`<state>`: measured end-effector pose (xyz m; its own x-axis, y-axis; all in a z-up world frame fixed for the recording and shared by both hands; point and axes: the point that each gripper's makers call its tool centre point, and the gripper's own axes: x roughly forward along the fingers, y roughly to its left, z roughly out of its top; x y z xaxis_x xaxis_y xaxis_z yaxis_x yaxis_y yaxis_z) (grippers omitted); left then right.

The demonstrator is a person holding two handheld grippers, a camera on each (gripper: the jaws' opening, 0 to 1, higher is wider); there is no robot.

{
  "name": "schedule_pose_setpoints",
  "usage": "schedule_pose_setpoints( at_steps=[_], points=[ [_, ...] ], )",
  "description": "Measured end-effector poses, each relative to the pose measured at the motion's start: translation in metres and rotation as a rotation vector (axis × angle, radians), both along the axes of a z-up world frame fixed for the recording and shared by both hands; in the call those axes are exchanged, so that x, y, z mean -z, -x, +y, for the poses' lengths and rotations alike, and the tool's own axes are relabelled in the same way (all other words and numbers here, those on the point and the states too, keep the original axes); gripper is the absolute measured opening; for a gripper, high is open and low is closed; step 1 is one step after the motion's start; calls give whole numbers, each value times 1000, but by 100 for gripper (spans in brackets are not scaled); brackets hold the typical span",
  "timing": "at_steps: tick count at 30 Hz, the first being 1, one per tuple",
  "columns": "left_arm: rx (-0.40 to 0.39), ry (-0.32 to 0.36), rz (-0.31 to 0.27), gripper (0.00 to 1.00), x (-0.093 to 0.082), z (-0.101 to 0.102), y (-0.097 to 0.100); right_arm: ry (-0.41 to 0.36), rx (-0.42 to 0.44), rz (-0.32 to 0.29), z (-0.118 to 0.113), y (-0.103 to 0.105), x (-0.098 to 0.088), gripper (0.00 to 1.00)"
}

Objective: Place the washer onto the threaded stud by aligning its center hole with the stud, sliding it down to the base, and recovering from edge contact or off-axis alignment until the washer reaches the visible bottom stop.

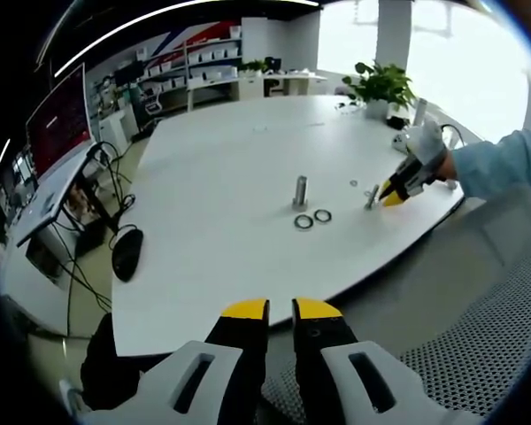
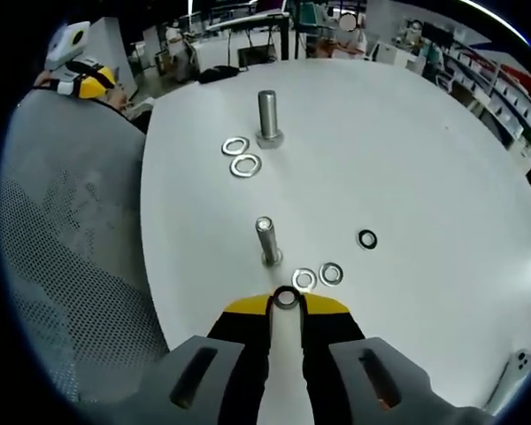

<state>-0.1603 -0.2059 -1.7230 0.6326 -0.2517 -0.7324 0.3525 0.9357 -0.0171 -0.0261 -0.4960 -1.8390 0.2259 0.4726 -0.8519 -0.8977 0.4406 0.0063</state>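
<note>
Right gripper view. The right gripper [image 2: 286, 305] is rising from the 6 o'clock edge with its yellow-tipped jaws drawn narrow around a small dark-rimmed washer [image 2: 286, 298], which is sitting pinched between the tips. Just beyond the tips, toward 12 o'clock, a short threaded stud [image 2: 266, 241] is standing upright on the white table [image 2: 407, 150]; the held washer is lying near the stud's base but apart from it, not yet over its top. Two silver washers [image 2: 318, 277] are lying flat just beside the tips at about 1 o'clock, touching or nearly touching each other. A lone dark washer [image 2: 367, 238] is resting farther out at 2 o'clock. A taller stud [image 2: 268, 118] is standing toward 12 o'clock, with a pair of silver washers [image 2: 241, 156] lying at its 7 o'clock side. A grey mesh chair back [image 2: 66, 239] is occupying the 9 o'clock side.

Left gripper view. The left gripper [image 1: 280, 312] is hovering off the table's near edge over the chair, its jaws standing narrowly apart and holding nothing. Across the table, the right gripper is showing at 3 o'clock, held by a person's hand [image 1: 429, 146] in a light blue sleeve [image 1: 500, 164], its tips sitting just beside the short stud [image 1: 372, 197]. The taller stud [image 1: 300, 191] is standing near the centre. A potted plant [image 1: 380, 87] is sitting at 1 o'clock.
</note>
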Motion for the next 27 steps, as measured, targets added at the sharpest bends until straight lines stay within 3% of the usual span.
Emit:
schedule_pose_setpoints(
  at_steps=[20, 27],
  points=[
    [7, 5, -9, 8, -1, -1, -1, -16, -28, -36, 15, -7, -53, 13],
    [6, 6, -12, 8, -1, -1, -1, 9, -106, 14, 25, -2, -61, 13]
  ],
)
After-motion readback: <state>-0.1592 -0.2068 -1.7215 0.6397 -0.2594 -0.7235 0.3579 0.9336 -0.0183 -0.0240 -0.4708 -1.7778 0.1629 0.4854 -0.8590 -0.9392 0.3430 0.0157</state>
